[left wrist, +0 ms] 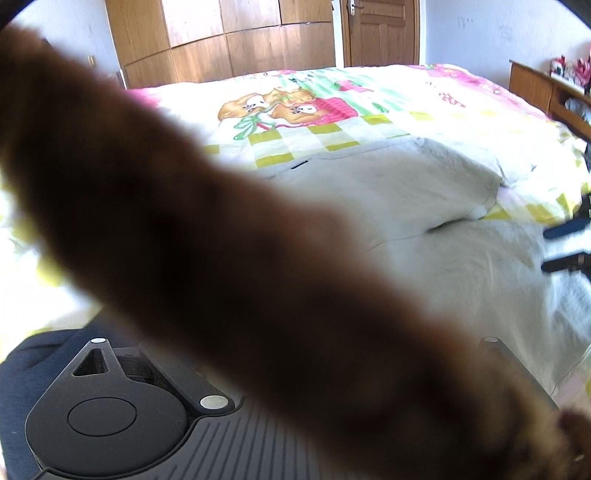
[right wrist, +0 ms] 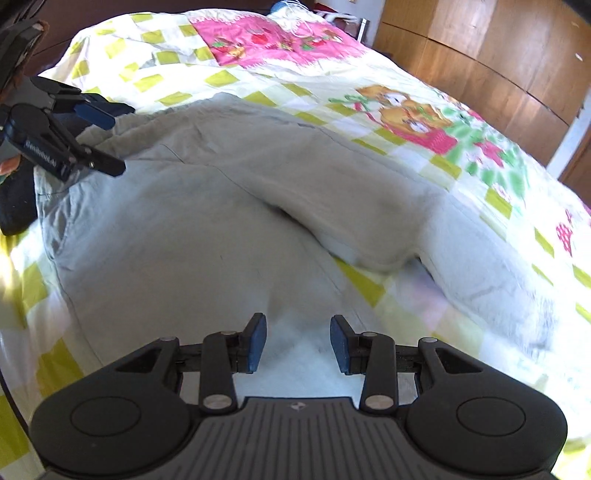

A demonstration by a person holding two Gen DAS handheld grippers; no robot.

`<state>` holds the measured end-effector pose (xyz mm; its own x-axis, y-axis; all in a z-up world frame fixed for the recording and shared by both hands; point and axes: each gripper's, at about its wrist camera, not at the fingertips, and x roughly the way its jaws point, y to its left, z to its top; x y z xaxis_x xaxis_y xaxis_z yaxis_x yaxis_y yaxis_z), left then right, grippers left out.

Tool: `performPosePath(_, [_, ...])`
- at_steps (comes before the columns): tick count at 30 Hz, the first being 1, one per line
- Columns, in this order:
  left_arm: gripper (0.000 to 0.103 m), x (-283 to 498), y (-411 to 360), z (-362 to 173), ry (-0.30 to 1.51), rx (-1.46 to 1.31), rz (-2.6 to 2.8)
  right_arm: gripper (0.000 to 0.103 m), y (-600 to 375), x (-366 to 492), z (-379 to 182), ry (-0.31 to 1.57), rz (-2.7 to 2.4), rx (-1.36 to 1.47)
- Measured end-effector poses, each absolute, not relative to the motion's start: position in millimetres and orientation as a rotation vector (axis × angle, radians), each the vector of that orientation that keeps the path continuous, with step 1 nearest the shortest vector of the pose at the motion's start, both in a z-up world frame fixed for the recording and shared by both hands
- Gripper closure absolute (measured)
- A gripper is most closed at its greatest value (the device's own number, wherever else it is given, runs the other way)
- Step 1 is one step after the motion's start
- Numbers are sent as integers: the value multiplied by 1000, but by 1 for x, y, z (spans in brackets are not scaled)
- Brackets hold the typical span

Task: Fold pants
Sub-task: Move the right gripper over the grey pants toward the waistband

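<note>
Lying rumpled on bedspread (right wrist: 221, 79): pale pants (right wrist: 207, 221); right gripper (right wrist: 298, 341) parted above.

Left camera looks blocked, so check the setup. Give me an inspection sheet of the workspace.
Surface: bed with a patterned sheet, creased.
Job's things: grey pants spread on the sheet, rumpled, not yet neatly folded.
Clutter: dark thing at the bed's edge, unclear what.
Grippers: right gripper open over the pants, holding nothing; left gripper with jaws apart at the pants' far edge, contact unclear.
Cables: nothing seen.
Surroundings: wooden wardrobe, door; a brown blur covers much of the left wrist view.
</note>
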<state>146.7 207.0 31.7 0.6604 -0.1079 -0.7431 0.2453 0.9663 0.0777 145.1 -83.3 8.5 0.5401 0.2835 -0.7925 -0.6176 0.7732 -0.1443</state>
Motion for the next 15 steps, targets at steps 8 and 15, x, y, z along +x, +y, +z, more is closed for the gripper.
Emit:
performPosePath(8, [8, 134, 170, 17, 855, 162, -329, 52, -149, 114, 0, 921, 387, -326])
performPosePath(15, [8, 118, 112, -9, 907, 195, -458, 52, -220, 92, -20, 1004, 104, -242])
